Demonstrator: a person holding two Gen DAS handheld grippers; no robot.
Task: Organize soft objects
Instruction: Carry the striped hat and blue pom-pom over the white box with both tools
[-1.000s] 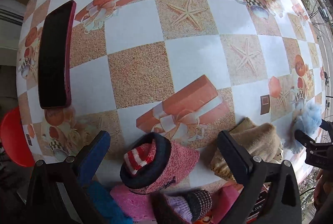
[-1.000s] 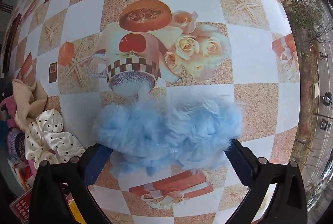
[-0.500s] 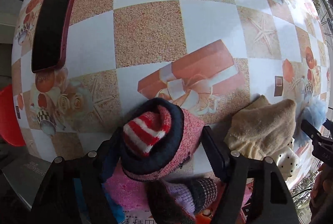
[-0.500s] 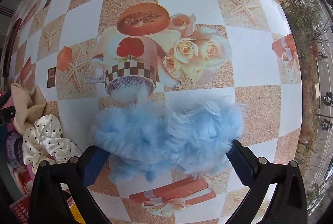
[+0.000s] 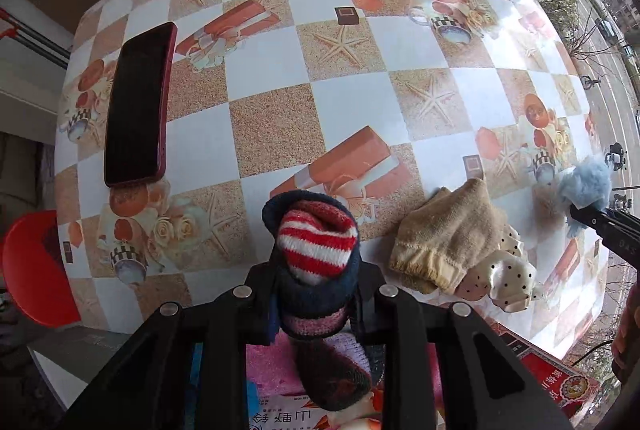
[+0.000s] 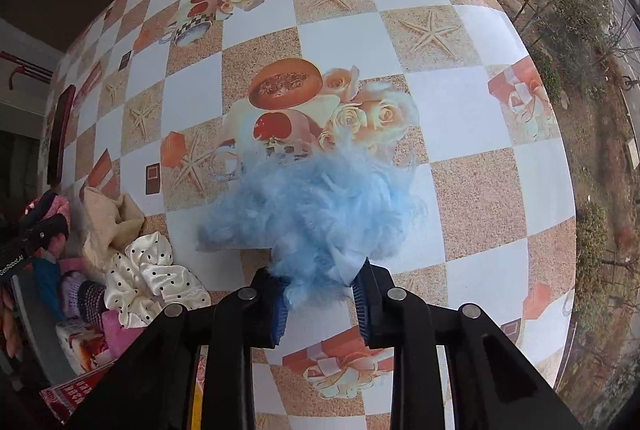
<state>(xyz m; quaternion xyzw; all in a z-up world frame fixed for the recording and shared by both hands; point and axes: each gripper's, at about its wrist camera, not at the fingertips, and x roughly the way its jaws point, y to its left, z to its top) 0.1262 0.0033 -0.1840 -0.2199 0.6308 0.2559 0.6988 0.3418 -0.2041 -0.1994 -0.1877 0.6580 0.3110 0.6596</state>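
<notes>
My left gripper (image 5: 316,294) is shut on a rolled knit sock (image 5: 314,250), pink with a navy cuff and a red-and-white striped inside, held above the table's near edge. My right gripper (image 6: 322,300) is shut on a fluffy light-blue scrunchie (image 6: 316,206), lifted over the table; it also shows in the left wrist view (image 5: 586,184). A beige cloth (image 5: 444,234) and a cream polka-dot scrunchie (image 5: 504,278) lie on the table between the two grippers.
A dark red phone (image 5: 138,102) lies at the table's left. More knit items and a pink cloth (image 5: 280,358) sit below the left gripper. A red stool (image 5: 32,266) stands off the left edge. A red printed box (image 5: 560,378) is at the near right.
Both grippers have closed from open, the left on the rolled sock and the right on the blue scrunchie. Both have lifted and drawn back from the table.
</notes>
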